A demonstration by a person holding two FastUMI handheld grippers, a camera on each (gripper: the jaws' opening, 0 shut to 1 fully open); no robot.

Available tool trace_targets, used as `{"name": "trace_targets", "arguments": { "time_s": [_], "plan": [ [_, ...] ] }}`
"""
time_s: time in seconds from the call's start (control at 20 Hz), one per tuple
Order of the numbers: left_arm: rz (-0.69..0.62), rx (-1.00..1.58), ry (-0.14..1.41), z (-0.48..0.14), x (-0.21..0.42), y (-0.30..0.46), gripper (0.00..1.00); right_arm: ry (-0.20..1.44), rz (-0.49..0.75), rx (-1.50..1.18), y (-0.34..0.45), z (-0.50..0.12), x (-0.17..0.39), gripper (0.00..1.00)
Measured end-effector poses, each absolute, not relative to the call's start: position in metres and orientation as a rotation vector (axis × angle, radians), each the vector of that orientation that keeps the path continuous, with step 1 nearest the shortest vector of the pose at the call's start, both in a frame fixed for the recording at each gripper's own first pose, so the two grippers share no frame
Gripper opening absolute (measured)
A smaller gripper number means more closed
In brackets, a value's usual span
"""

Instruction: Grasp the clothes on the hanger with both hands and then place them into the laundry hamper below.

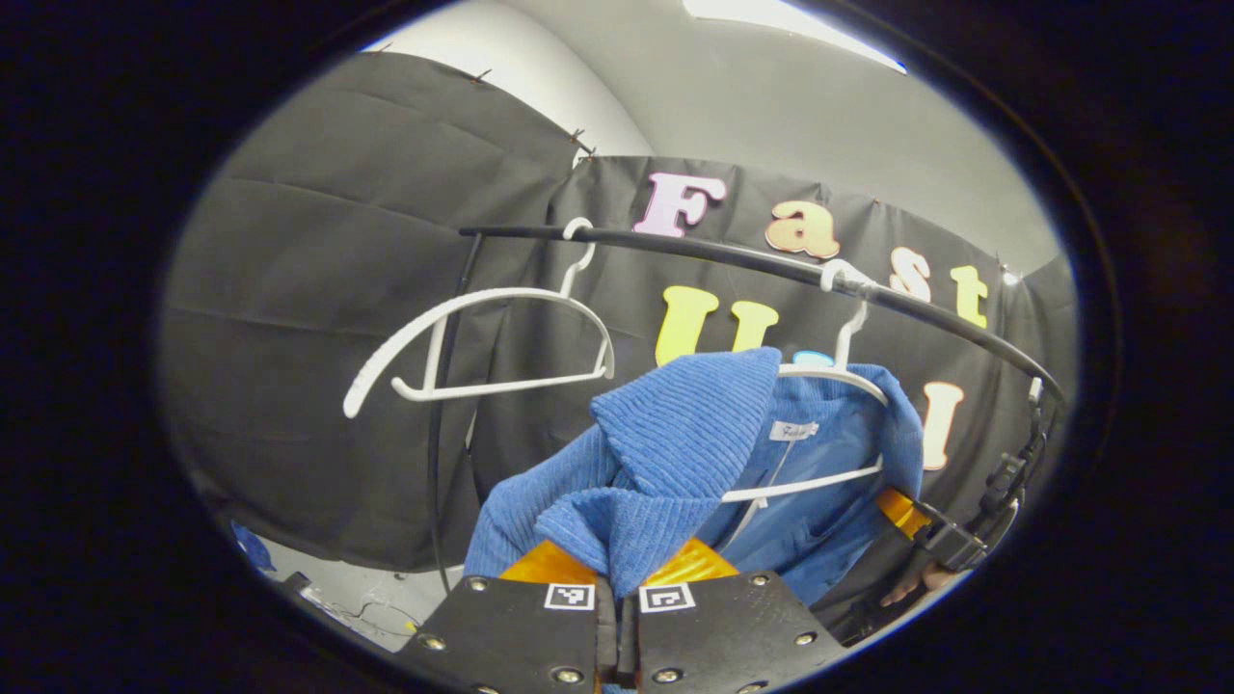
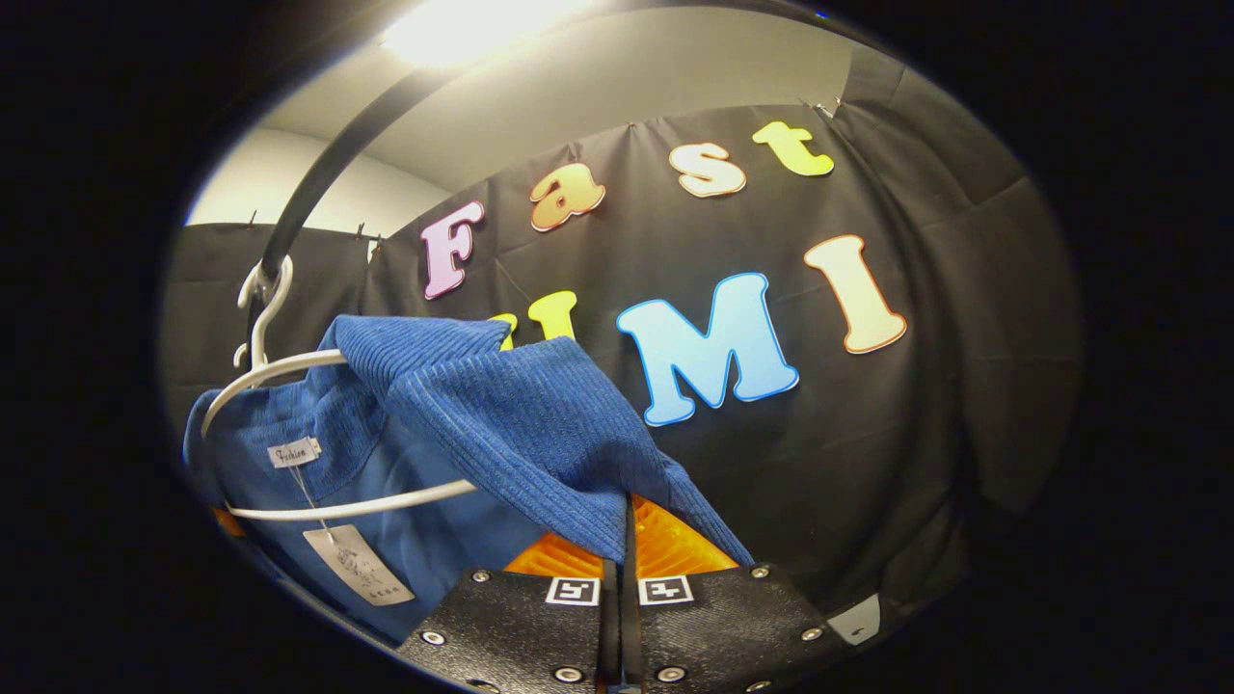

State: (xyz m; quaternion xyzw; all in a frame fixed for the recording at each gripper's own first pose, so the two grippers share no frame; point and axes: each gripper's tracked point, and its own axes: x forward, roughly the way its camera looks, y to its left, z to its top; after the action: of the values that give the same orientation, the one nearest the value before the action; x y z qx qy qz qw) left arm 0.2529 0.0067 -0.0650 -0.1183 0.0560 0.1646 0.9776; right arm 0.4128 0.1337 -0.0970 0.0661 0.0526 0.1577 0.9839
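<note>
Far left on the rail (image 1: 733,253): a bare white hanger (image 1: 479,339). Further right, the blue sweater (image 1: 675,453), still draped on its own hanger (image 1: 837,378). Left gripper (image 1: 617,578) clamped on a fold of the near shoulder; right gripper (image 2: 625,549) pinched shut on the other shoulder. Grasp with both hands apparently done. Left to do: lifting free of the hanger, lowering into the hamper.
</note>
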Motion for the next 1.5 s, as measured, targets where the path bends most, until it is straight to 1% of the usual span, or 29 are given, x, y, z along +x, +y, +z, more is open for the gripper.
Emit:
{"name": "trace_targets", "arguments": {
  "time_s": [0.3, 0.5, 0.7, 0.8, 1.05, 1.25, 1.4, 1.45, 1.5],
  "plan": [
    [0.286, -0.145, 0.117, -0.036, 0.223, 0.022, 0.02, 0.033, 0.264, 0.167, 0.12, -0.076, 0.421, 0.0],
    [0.326, -0.057, 0.106, -0.017, 0.212, 0.054, 0.02, -0.035, 0.228, 0.194, 0.111, -0.058, 0.437, 0.0],
    [0.324, 0.05, 0.086, 0.0, 0.225, 0.085, 0.02, -0.093, 0.216, 0.182, 0.112, -0.046, 0.448, 0.0],
    [0.289, 0.062, 0.081, 0.0, 0.237, 0.091, 0.02, -0.152, 0.205, 0.161, 0.11, -0.035, 0.453, 0.0],
    [0.123, 0.008, 0.069, -0.014, 0.266, 0.104, 0.02, -0.219, 0.225, 0.124, 0.113, -0.035, 0.458, 0.0],
    [0.069, -0.005, 0.098, -0.028, 0.292, 0.123, 0.02, -0.246, 0.234, 0.121, 0.114, -0.033, 0.463, 0.0],
    [0.039, -0.032, 0.144, -0.047, 0.298, 0.119, 0.02, -0.197, 0.22, 0.135, 0.111, -0.049, 0.469, 0.0],
    [0.028, -0.049, 0.16, -0.055, 0.3, 0.116, 0.02, -0.165, 0.217, 0.137, 0.111, -0.059, 0.476, 0.02],
    [0.021, -0.062, 0.177, -0.064, 0.299, 0.115, 0.02, -0.138, 0.216, 0.13, 0.11, -0.069, 0.48, 0.0]
  ]
}}
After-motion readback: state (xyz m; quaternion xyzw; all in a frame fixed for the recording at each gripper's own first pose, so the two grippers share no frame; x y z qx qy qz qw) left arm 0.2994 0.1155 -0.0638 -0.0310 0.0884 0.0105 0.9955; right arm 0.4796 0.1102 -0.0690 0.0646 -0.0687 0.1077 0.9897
